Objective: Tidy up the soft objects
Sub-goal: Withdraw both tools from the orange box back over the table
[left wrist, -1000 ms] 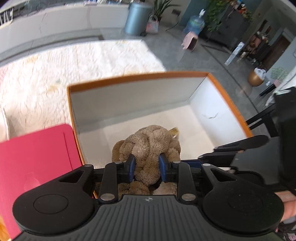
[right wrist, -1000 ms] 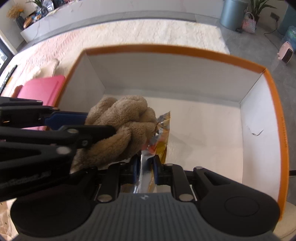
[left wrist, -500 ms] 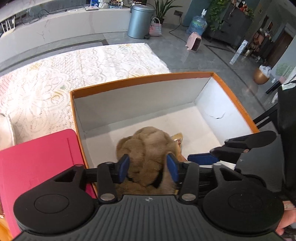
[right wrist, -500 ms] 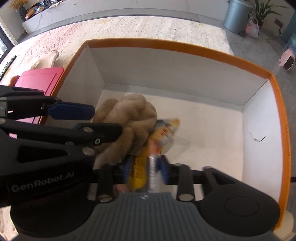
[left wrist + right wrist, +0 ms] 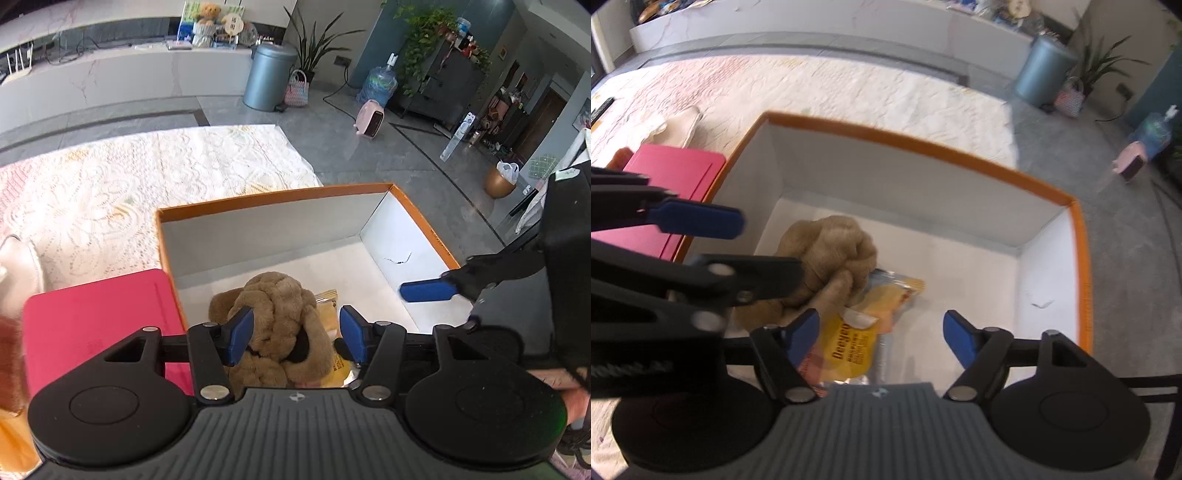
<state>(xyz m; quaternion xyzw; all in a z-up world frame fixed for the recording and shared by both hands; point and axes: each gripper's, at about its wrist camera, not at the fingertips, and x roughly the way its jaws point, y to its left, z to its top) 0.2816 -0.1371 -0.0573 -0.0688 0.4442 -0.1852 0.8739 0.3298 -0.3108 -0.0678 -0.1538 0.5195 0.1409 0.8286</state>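
A brown plush toy [image 5: 280, 314] lies on the white floor of an orange-rimmed box [image 5: 273, 197], near its front left corner. Beside it rests a yellow snack packet [image 5: 857, 339]. My left gripper [image 5: 295, 334] hovers just above the plush, jaws opening, blue pads clear of the fur on both sides. My right gripper [image 5: 882, 338] hangs over the packet, jaws opening wide, nothing pressed between them. In the right wrist view the plush [image 5: 831, 266] shows partly behind the left gripper's fingers [image 5: 698, 219]. The right gripper's finger [image 5: 428, 290] shows at the right of the left wrist view.
A pink flat lid or board [image 5: 96, 321] lies just left of the box. A cream lace rug [image 5: 147, 184] covers the floor beyond. A grey bin [image 5: 267, 81] and a pink heater [image 5: 371, 120] stand far back. A cream cloth [image 5: 679, 122] lies left on the rug.
Both grippers opened and let go: the plush dropped from the left one, the yellow packet from the right. Both hands rose, so the box looks smaller and lower.
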